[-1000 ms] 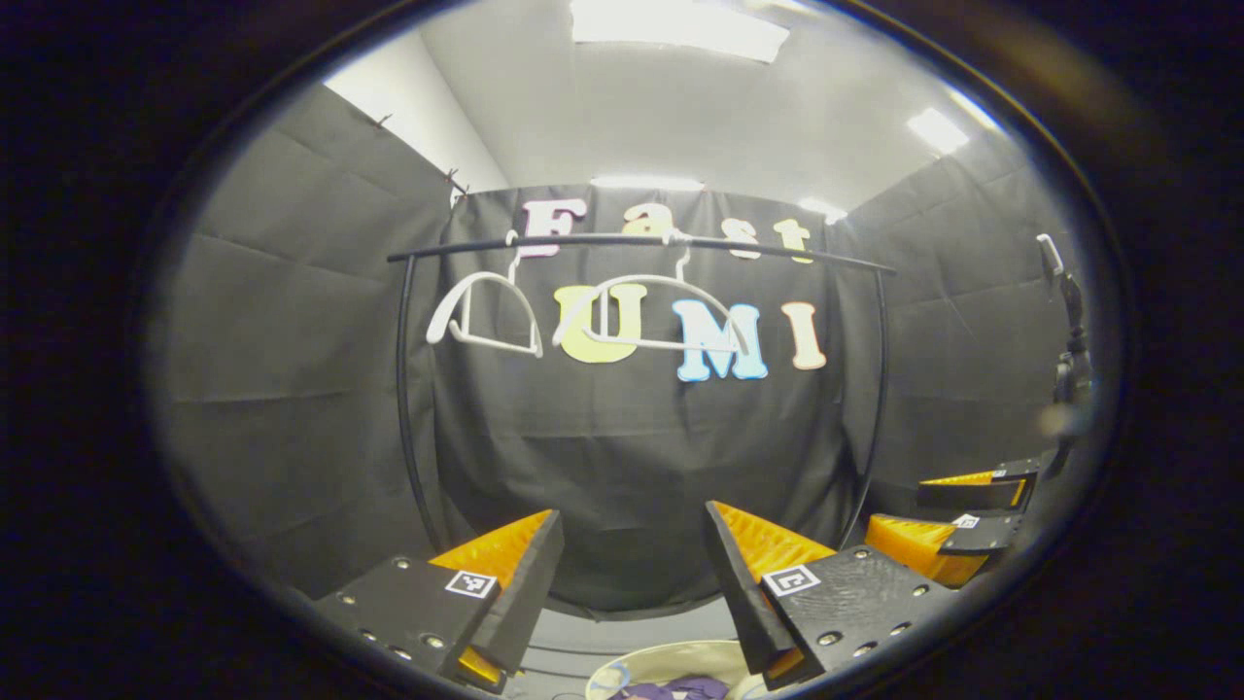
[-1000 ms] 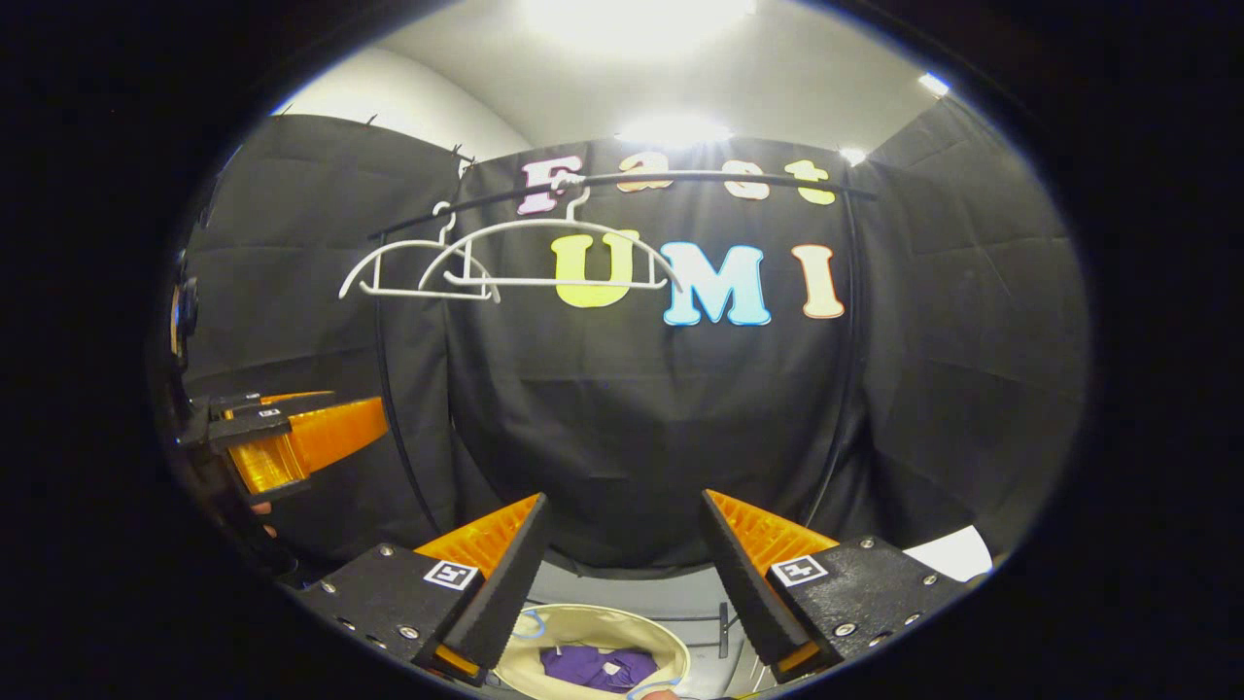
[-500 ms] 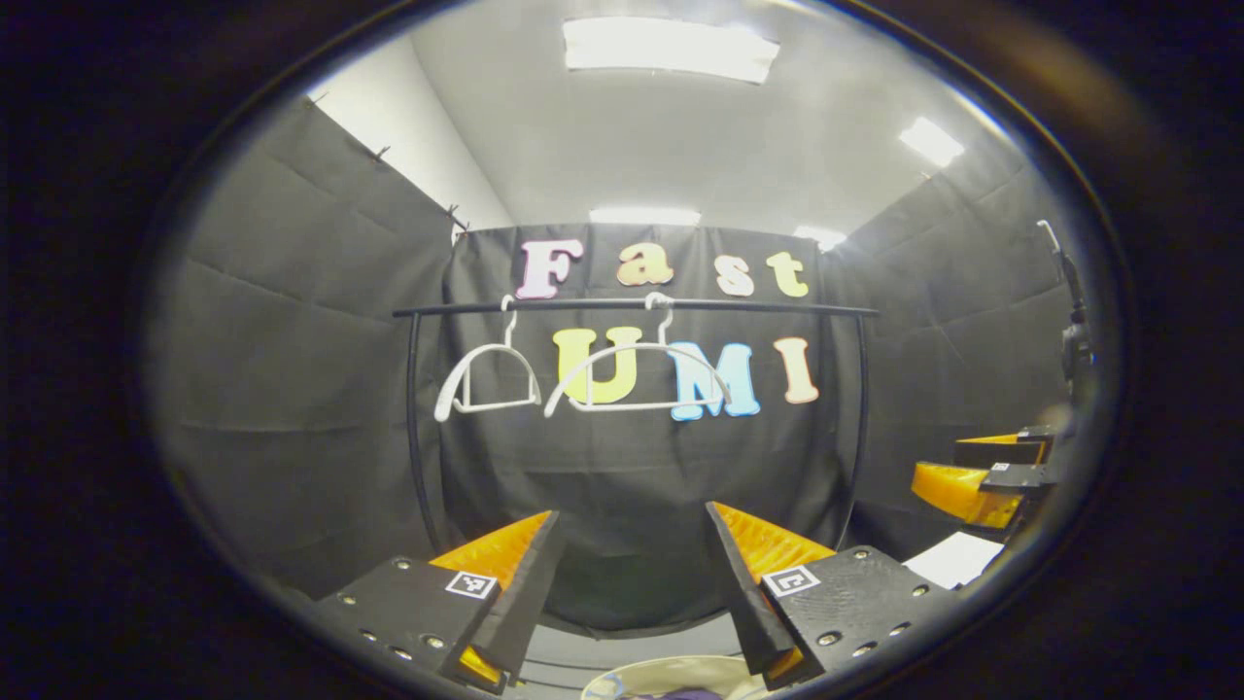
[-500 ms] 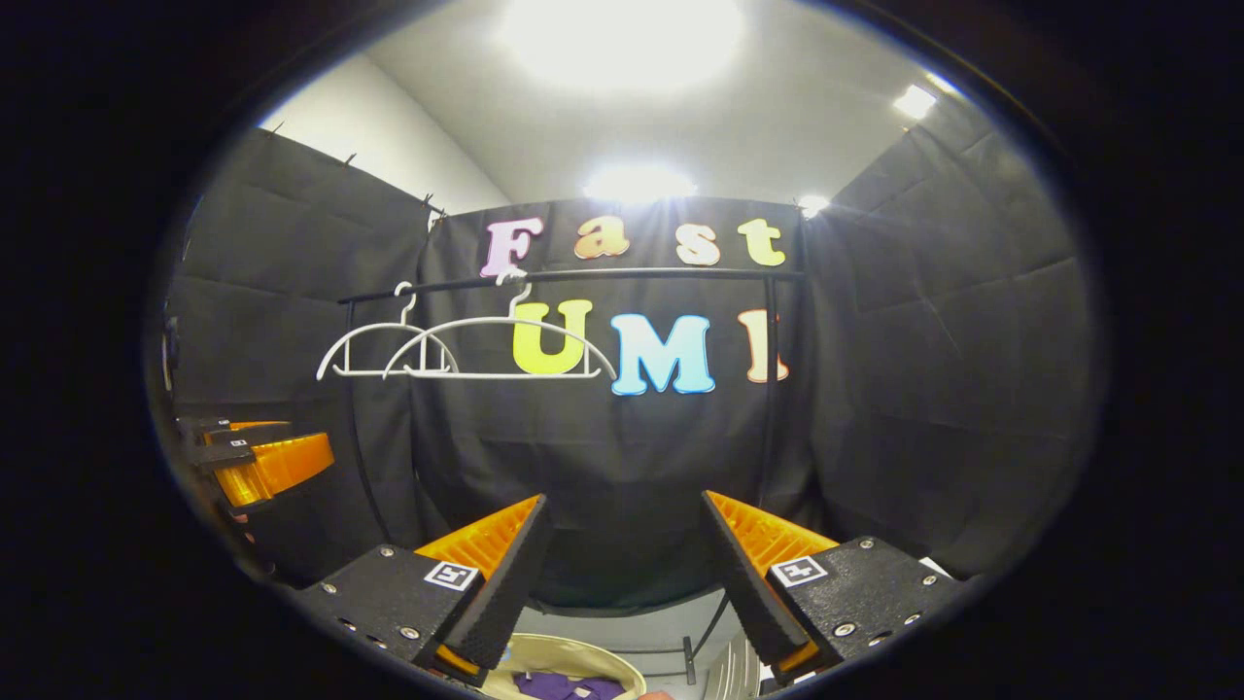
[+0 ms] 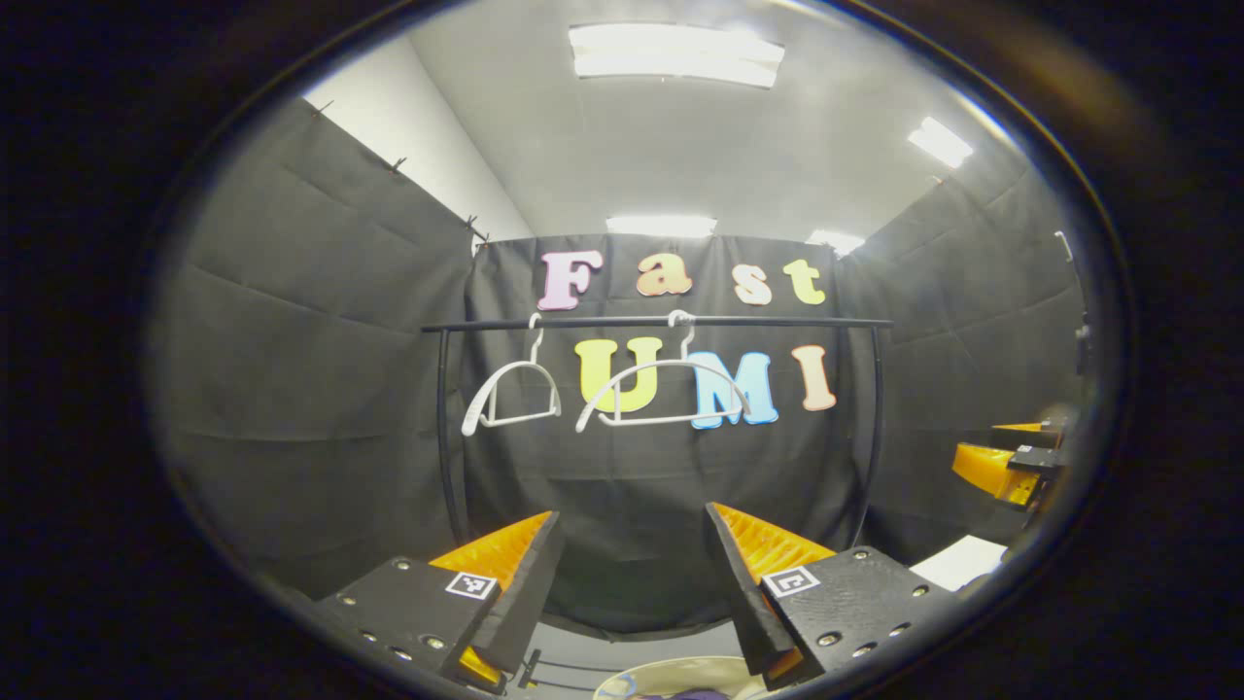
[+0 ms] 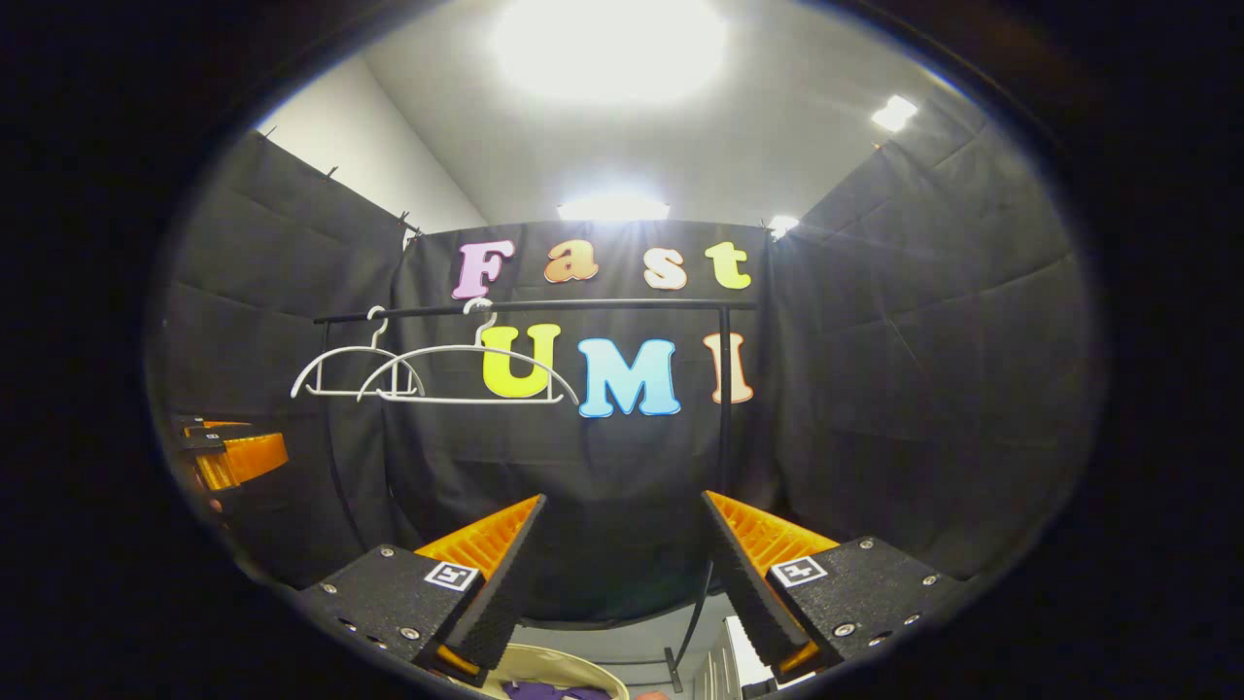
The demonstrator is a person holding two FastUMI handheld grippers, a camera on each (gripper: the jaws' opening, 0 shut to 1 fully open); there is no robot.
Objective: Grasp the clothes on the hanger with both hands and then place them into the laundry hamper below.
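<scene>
Purple clothes (image 5: 695, 694) lie in the cream fabric laundry hamper (image 5: 661, 673) at the bottom edge of the left gripper view, just below my left gripper (image 5: 632, 583). Its jaws stand wide apart and hold nothing. Ahead, two bare white plastic hangers (image 5: 515, 397) (image 5: 664, 397) hang from the thin black metal rail (image 5: 661, 321). My right gripper (image 5: 1006, 457) sits at the right edge, well apart from the rail.

In the right gripper view, the right gripper (image 6: 622, 574) is likewise spread wide and empty. The purple clothes (image 6: 544, 691) rest inside the hamper (image 6: 544, 671) beneath it. Both hangers (image 6: 345, 374) (image 6: 466, 374) are stripped, and the left gripper (image 6: 228, 457) shows at the left edge.

I judge placement complete. Risk: a gripper dropped low could catch the hamper rim and tip it; a forward reach could knock a hanger off the rail.
</scene>
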